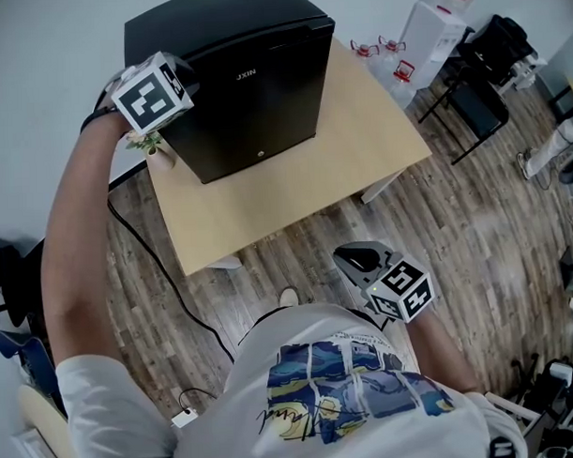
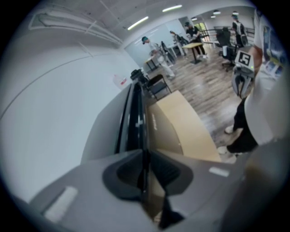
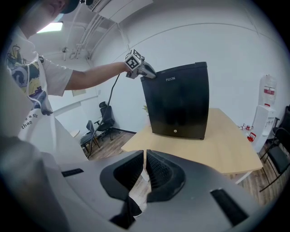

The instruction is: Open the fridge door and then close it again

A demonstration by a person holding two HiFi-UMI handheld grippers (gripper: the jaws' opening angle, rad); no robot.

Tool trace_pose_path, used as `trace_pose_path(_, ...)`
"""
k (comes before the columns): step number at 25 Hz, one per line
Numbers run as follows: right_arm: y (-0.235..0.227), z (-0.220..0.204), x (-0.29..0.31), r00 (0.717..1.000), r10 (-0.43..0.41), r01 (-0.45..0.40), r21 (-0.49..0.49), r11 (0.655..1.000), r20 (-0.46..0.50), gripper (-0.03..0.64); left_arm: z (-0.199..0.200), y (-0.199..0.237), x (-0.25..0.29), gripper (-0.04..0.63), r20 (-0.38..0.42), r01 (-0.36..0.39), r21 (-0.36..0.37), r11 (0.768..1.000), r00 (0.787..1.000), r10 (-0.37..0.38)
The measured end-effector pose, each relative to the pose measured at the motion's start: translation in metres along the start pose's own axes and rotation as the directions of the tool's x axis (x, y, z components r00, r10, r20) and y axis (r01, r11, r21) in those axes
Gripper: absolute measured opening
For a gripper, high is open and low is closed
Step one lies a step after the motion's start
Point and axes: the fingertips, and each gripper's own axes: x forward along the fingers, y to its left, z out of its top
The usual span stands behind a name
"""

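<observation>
- While the black fridge (image 1: 252, 46) stands at the back of the pale wooden desk (image 1: 267, 215), its door (image 3: 179, 104) lies flush against the body, closed.
- At the door's top corner, on the left in the head view, the left gripper (image 2: 145, 154) points steeply down. Its jaws are drawn together to a hairline slit with nothing held between them, and the tips meet the fridge's dark upper edge.
- That gripper's marker cube (image 1: 150, 95) covers the corner in the head view.
- The right gripper (image 3: 144, 156) hangs low near the person's waist, over the wood floor (image 1: 474, 236) and well apart from the fridge. Its jaws are closed together and empty.
- A small potted plant (image 1: 154, 148) stands just beside the fridge, below the left gripper.
- A black cable (image 1: 142, 247) trails from the desk's left side down across the floor.
</observation>
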Motion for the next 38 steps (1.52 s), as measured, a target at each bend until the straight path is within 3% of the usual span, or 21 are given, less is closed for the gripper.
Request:
trace_pose_path(6, -0.009, -0.014, -0.024, 1.0, 0.011, -0.011, -0.004, 1.0, 0.013, 0.026, 0.001, 0.001, -0.002, 0.073, -0.031, -0.175, -0.015, 0.984, 0.984, 0.175)
trace_pose_path(8, -0.012, -0.02, -0.035, 1.0, 0.019, -0.019, -0.009, 1.0, 0.014, 0.026, 0.004, 0.0, -0.007, 0.084, -0.026, -0.226, -0.057, 0.972, 0.974, 0.225)
trace_pose_path(12, -0.018, -0.034, -0.06, 0.999, 0.04, -0.039, -0.03, 0.999, 0.011, 0.026, 0.019, -0.015, -0.031, 0.036, 0.013, -0.288, -0.167, 0.943, 0.956, 0.294)
trace_pose_path(18, -0.016, -0.049, -0.089, 0.997, 0.074, -0.071, -0.073, 0.995, 0.035, 0.026, 0.043, -0.077, -0.056, 0.035, 0.089, -0.224, -0.369, 0.902, 0.957, 0.274)
trace_pose_path(23, -0.014, -0.063, -0.115, 0.993, 0.104, -0.099, -0.099, 0.99, 0.052, 0.026, 0.063, -0.14, -0.073, 0.029, 0.153, -0.161, -0.514, 0.843, 0.949, 0.275)
trace_pose_path(26, -0.013, -0.077, -0.128, 0.991, 0.119, -0.112, -0.108, 0.988, 0.059, 0.026, 0.076, -0.185, -0.083, 0.023, 0.203, -0.113, -0.609, 0.785, 0.935, 0.292)
trace_pose_path(30, -0.011, -0.093, -0.144, 0.988, 0.14, -0.131, -0.119, 0.984, 0.071, 0.025, 0.099, -0.258, -0.094, 0.012, 0.302, 0.002, -0.727, 0.686, 0.899, 0.318)
trace_pose_path(32, -0.01, -0.098, -0.151, 0.986, 0.148, -0.137, -0.128, 0.982, 0.082, 0.023, 0.111, -0.3, -0.099, 0.011, 0.367, 0.095, -0.784, 0.614, 0.869, 0.333)
trace_pose_path(35, -0.007, -0.103, -0.161, 0.98, 0.168, -0.155, -0.126, 0.98, 0.104, 0.021, 0.122, -0.363, -0.112, 0.01, 0.421, 0.219, -0.858, 0.465, 0.818, 0.392)
trace_pose_path(36, -0.006, -0.104, -0.164, 0.978, 0.176, -0.162, -0.121, 0.979, 0.116, 0.021, 0.128, -0.382, -0.117, 0.01, 0.437, 0.251, -0.866, 0.432, 0.801, 0.41)
trace_pose_path(38, -0.004, -0.105, -0.169, 0.973, 0.187, -0.171, -0.119, 0.978, 0.138, 0.02, 0.142, -0.418, -0.126, 0.009, 0.459, 0.287, -0.866, 0.409, 0.779, 0.426)
